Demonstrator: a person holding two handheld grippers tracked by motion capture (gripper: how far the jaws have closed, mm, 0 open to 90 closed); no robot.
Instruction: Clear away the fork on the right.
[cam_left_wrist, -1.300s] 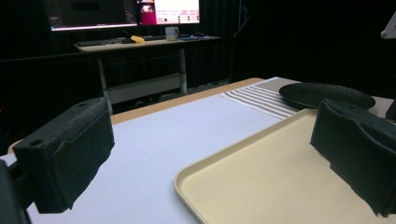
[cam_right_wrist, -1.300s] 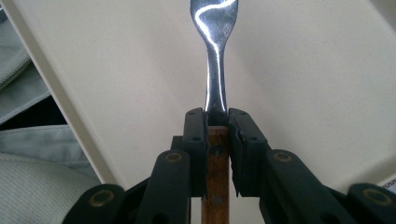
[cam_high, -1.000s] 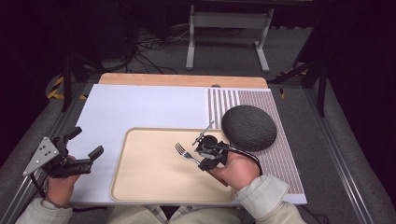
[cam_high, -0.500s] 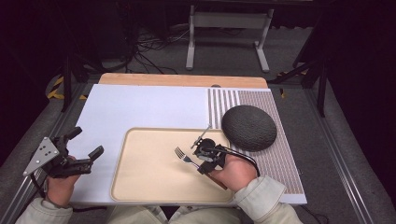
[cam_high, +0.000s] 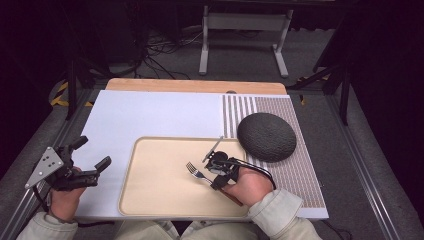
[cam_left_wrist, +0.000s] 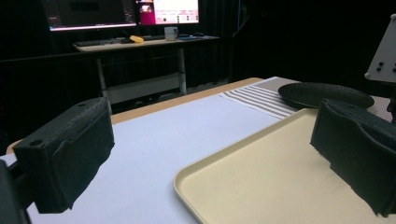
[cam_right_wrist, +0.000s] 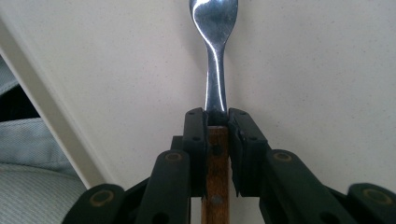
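Item: steel fork with a brown wooden handle (cam_high: 196, 173). Location: over the right half of the shallow cream rectangular plastic tray (cam_high: 150, 200), tines toward the tray's middle, handle running back under the person's right hand (cam_high: 250, 184). In the right gripper view the fork (cam_right_wrist: 212, 65) runs straight ahead over the tray's speckled cream floor (cam_right_wrist: 317, 70); whether the tines touch the tray cannot be told.

Item: right gripper (cam_high: 216, 176). State: jaws pressed in on the fork at the point where the metal neck meets the wooden handle, one black jaw on either side, as the right gripper view (cam_right_wrist: 217, 126) shows plainly. Position: above the right part of the tray, near its right rim.

Item: left gripper (cam_high: 92, 160). State: jaws spread wide, nothing between them. Position: at the left edge of the pale lavender-white table mat (cam_high: 160, 112), well apart from the fork, held in the person's left hand (cam_high: 62, 197). In the left gripper view (cam_left_wrist: 205, 154) its two black padded jaws frame the near corner of the tray (cam_left_wrist: 261, 182).

Item: dark grey textured round plate, lying upside down (cam_high: 266, 136). Position: on the striped brown-and-white woven placemat (cam_high: 295, 175), just beside the tray's far right corner; seen low and flat in the left gripper view (cam_left_wrist: 327, 94).
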